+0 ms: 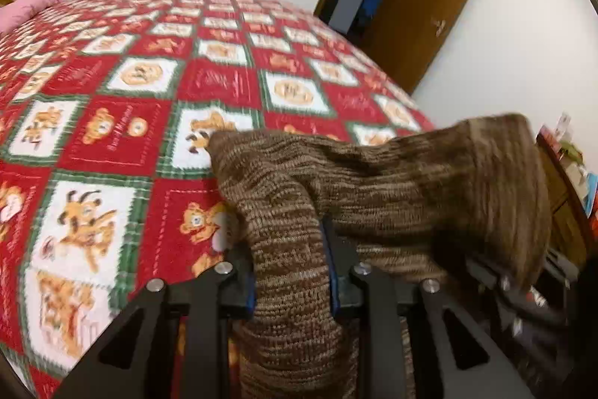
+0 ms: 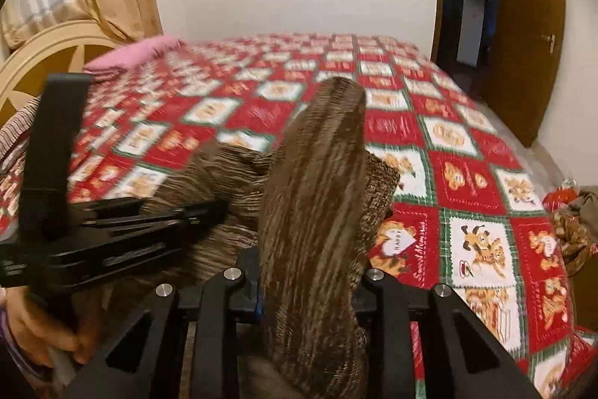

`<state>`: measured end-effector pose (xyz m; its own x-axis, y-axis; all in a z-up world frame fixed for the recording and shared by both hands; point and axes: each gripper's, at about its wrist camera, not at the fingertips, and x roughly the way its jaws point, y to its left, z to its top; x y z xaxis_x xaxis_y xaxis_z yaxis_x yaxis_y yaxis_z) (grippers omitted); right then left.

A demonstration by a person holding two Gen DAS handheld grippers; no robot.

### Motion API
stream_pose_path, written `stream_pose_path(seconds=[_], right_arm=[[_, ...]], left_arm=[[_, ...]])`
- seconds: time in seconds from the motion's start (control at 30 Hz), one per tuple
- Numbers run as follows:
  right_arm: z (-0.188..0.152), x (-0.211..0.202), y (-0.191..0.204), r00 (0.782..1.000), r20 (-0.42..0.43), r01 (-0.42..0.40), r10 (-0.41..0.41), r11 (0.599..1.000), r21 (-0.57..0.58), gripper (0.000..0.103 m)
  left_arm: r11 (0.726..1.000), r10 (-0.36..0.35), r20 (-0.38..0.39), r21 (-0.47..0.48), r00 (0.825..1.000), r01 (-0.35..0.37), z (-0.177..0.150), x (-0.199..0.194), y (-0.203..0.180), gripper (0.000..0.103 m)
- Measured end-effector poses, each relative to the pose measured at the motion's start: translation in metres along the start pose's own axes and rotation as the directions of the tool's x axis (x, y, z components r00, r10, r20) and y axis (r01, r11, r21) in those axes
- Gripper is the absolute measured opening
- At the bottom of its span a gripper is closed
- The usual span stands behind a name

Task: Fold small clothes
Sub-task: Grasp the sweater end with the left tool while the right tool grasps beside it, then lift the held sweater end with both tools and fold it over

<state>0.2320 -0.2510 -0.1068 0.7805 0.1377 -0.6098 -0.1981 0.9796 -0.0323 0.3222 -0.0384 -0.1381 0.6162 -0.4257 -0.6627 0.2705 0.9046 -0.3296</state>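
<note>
— Status?
— Both my tongs clamped on the brown knit garment (image 1: 373, 197): left tongs (image 1: 291, 272), right tongs (image 2: 310, 283). It hangs above the bed (image 1: 112, 122), near its foot edge.
— Handling?
— Soft, limp, light, I judge; best pinched at hems or corners.

Left wrist view: looking forward along the left gripper (image 1: 291, 272), very close to the brown knit garment (image 1: 373, 182) clamped ahead, facing across the quilt (image 1: 112, 122) toward the open door (image 1: 422, 6). Right wrist view: forward along the right gripper (image 2: 310, 279), equally close. Shared: garment, quilt, door, pink pillow (image 2: 138, 57), and the left gripper at left.
</note>
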Motion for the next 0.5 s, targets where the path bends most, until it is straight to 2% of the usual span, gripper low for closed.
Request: stream_pose_path(seconds=[0.13, 0.23, 0.37, 0.5], right_arm=[[-0.002, -0.038, 0.029, 0.992, 0.097, 0.089, -0.084, 0.995, -0.05, 0.029], [-0.006, -0.075, 0.05, 0.971, 0.197, 0.15, -0.132, 0.986, -0.077, 0.029], [-0.011, -0.118, 0.079, 0.941, 0.298, 0.192, -0.158, 0.977, -0.09, 0.029], [-0.015, -0.158, 0.096, 0.919, 0.365, 0.19, -0.149, 0.978, -0.081, 0.029]], left_arm=[[0.999, 0.012, 0.12, 0.048, 0.993, -0.018, -0.004, -0.043, -0.013, 0.027], [0.997, -0.009, 0.227, 0.078, 0.974, -0.009, -0.014, -0.084, -0.021, 0.027], [0.997, -0.044, 0.299, 0.072, 0.953, 0.023, -0.024, -0.124, -0.021, 0.027], [0.995, -0.086, 0.353, 0.082, 0.932, 0.061, -0.033, -0.168, -0.022, 0.027]])
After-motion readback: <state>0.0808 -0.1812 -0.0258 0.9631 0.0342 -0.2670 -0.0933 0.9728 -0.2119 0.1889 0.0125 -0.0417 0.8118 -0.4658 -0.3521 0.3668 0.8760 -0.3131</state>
